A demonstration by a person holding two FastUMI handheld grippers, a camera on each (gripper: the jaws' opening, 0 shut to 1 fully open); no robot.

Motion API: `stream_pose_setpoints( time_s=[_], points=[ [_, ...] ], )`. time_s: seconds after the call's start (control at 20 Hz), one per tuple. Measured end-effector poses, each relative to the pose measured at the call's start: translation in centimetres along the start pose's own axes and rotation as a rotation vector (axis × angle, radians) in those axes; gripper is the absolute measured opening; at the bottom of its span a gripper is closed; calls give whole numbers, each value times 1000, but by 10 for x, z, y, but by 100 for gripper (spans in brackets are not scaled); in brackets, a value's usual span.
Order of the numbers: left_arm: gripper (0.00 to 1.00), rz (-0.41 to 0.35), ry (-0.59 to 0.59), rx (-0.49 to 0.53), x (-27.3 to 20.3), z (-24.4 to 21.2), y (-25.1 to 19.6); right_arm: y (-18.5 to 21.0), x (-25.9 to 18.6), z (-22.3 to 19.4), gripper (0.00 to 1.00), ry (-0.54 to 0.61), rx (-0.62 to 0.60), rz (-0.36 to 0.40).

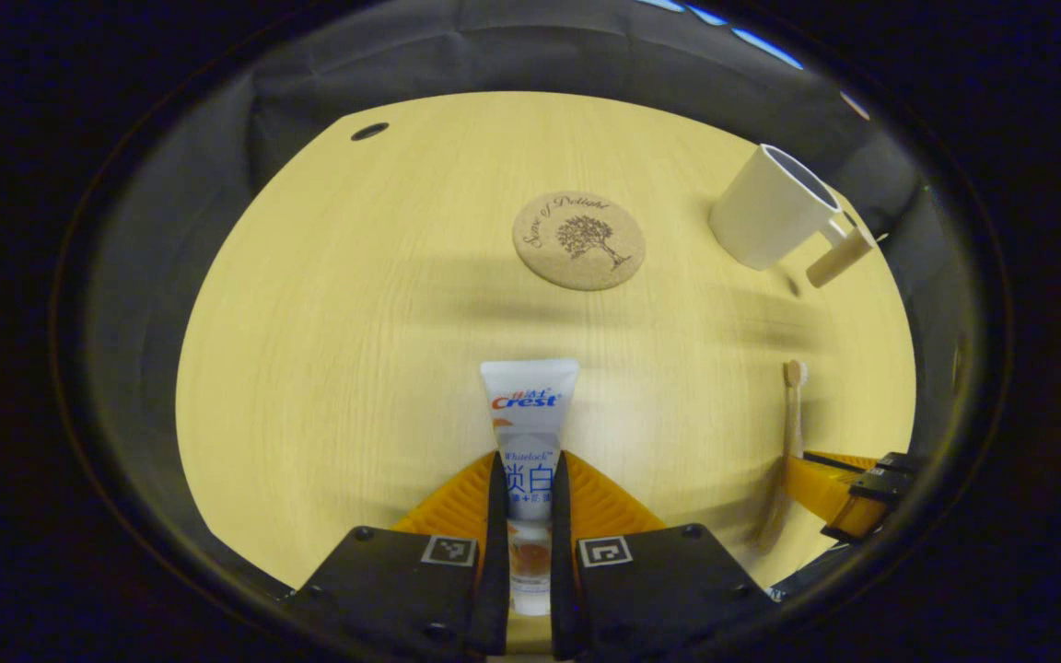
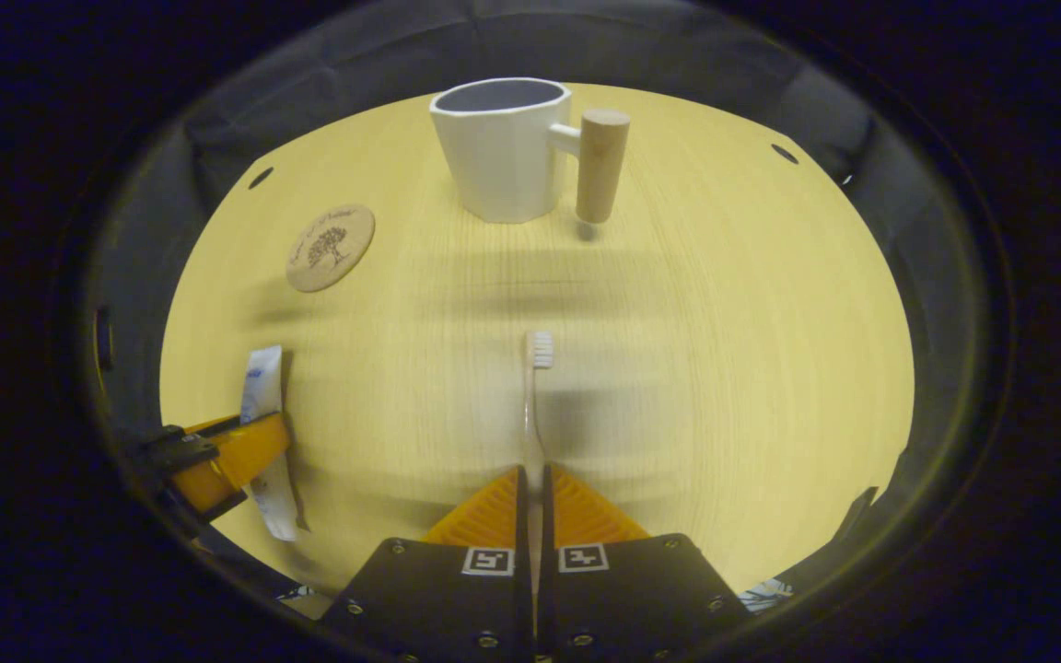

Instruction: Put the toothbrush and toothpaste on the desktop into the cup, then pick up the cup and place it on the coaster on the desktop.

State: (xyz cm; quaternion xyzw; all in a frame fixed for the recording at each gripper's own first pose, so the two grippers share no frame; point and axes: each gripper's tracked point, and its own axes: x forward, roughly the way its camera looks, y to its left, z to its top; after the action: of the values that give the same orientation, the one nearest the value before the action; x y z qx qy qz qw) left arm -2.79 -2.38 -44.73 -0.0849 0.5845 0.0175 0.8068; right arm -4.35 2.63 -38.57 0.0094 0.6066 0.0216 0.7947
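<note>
A white toothpaste tube (image 1: 529, 414) lies lengthwise between the fingers of my left gripper (image 1: 528, 479), which is shut on it; the tube points toward the round cork coaster (image 1: 578, 240). My right gripper (image 2: 533, 488) is shut on the handle of a pale toothbrush (image 2: 535, 387), bristles facing the white cup (image 2: 500, 147) with its wooden handle (image 2: 601, 166). In the left gripper view the cup (image 1: 770, 207) stands at the far right, and the right gripper (image 1: 839, 493) holds the toothbrush (image 1: 792, 414) at the right edge. The right gripper view has the left gripper (image 2: 217, 460) with the toothpaste (image 2: 263, 405) at the left.
The light wooden desktop (image 2: 724, 350) has small cable holes at its far corners (image 1: 369, 131) (image 2: 784, 153). The coaster (image 2: 330, 247) lies left of the cup. Black cloth walls surround the table.
</note>
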Motion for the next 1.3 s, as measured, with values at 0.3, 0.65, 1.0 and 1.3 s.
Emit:
stream_pose_setpoints(
  time_s=[0.3, 0.65, 1.0, 1.3],
  points=[
    [26, 13, 5, -36, -3, -3, 11, 6, -34, 23, 3, -77, 43, 35],
    [26, 9, 2, -52, -5, -3, 15, 18, -80, 79, 3, -218, 58, 74],
    [26, 0, -11, -26, -11, 1, 14, 12, -107, 187, 3, -391, 105, 73],
    [26, -4, -8, -10, -12, 0, 14, 7, -106, 265, 3, -481, 178, 72]
  ],
)
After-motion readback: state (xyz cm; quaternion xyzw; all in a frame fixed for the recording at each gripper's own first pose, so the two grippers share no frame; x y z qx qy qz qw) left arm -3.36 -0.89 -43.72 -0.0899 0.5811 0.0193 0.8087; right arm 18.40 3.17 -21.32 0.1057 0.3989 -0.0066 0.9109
